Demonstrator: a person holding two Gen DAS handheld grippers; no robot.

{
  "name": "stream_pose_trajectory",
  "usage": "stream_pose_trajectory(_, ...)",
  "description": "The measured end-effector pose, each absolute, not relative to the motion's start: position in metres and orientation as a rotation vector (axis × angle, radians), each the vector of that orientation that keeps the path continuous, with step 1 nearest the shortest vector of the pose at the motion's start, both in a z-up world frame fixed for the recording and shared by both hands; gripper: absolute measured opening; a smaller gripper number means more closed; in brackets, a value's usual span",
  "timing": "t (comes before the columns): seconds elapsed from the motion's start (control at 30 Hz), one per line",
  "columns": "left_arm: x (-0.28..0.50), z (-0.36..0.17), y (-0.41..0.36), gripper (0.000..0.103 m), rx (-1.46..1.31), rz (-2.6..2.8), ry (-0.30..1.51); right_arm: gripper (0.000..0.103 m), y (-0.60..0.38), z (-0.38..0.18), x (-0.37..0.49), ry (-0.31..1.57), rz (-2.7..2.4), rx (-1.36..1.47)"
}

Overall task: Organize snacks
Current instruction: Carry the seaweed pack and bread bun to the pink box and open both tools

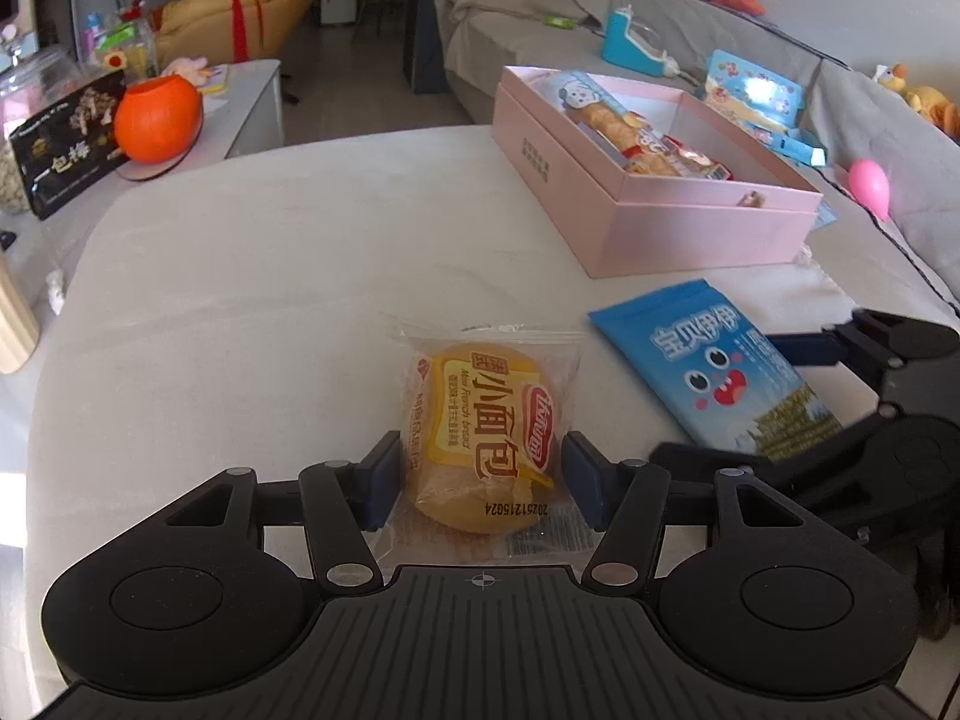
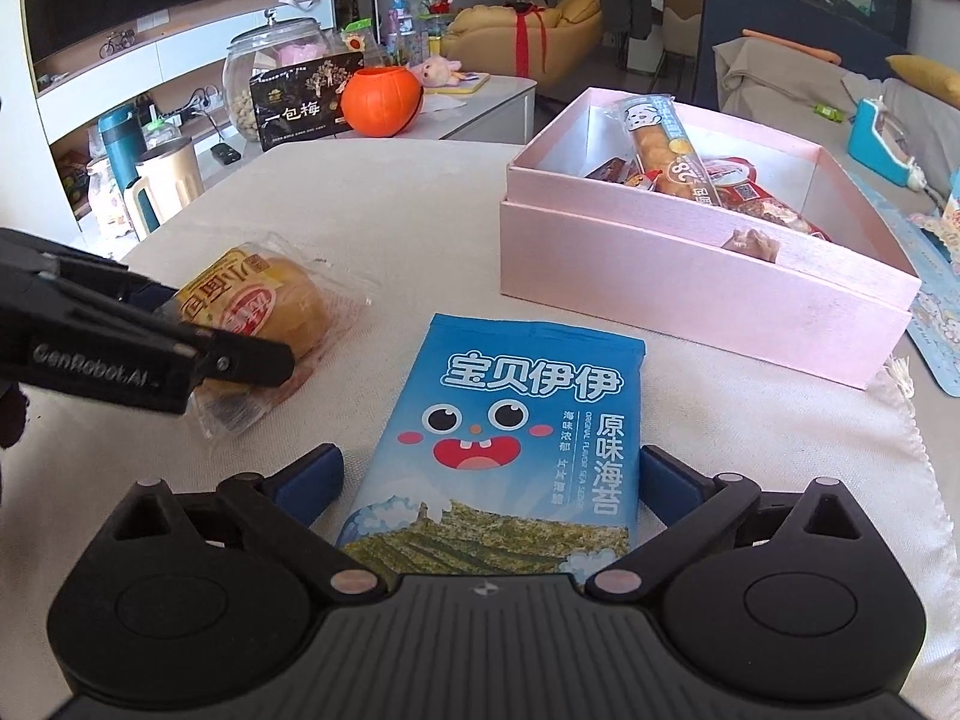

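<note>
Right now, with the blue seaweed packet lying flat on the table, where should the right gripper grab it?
Grip the blue seaweed packet across its near end, pinching both long edges. It lies flat, pointing away from the right gripper, whose open fingers already straddle it. Come straight in low from the near side; the pink box stands beyond.
</note>
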State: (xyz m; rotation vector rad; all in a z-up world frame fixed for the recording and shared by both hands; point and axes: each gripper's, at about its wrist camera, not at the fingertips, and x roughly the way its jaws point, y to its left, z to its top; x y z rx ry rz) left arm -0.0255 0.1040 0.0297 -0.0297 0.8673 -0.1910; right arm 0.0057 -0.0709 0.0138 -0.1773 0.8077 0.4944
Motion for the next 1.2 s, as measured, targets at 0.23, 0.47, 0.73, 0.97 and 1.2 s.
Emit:
stream_pose_trajectory(0.23,-0.034,0.027,0.096,0.066,-0.021,-0.167,0.851,0.083,-0.083,0.028,0.016,0.885,0.532,-0.19)
stream_pose_trajectory(0.47,-0.029,0.026,0.081,0.073,0.049,-0.134,0.861,0.08,-0.117,0.069,0.006,0.821,0.519,-0.213)
stream_pose_trajectory(0.73,-0.028,0.029,0.083,0.062,0.029,-0.127,0.868,0.08,-0.141,0.089,-0.001,0.769,0.501,-0.216)
stream_pose_trajectory(0.97,-0.023,0.095,0.08,0.059,-0.101,-0.244,0.738,0.08,-0.159,0.088,0.0,0.776,0.493,-0.251)
stream_pose_trajectory(1.2,0.073,0.183,0.031,0.06,-0.217,-0.392,0.514,0.08,-0.181,0.093,0.006,0.763,0.454,-0.195)
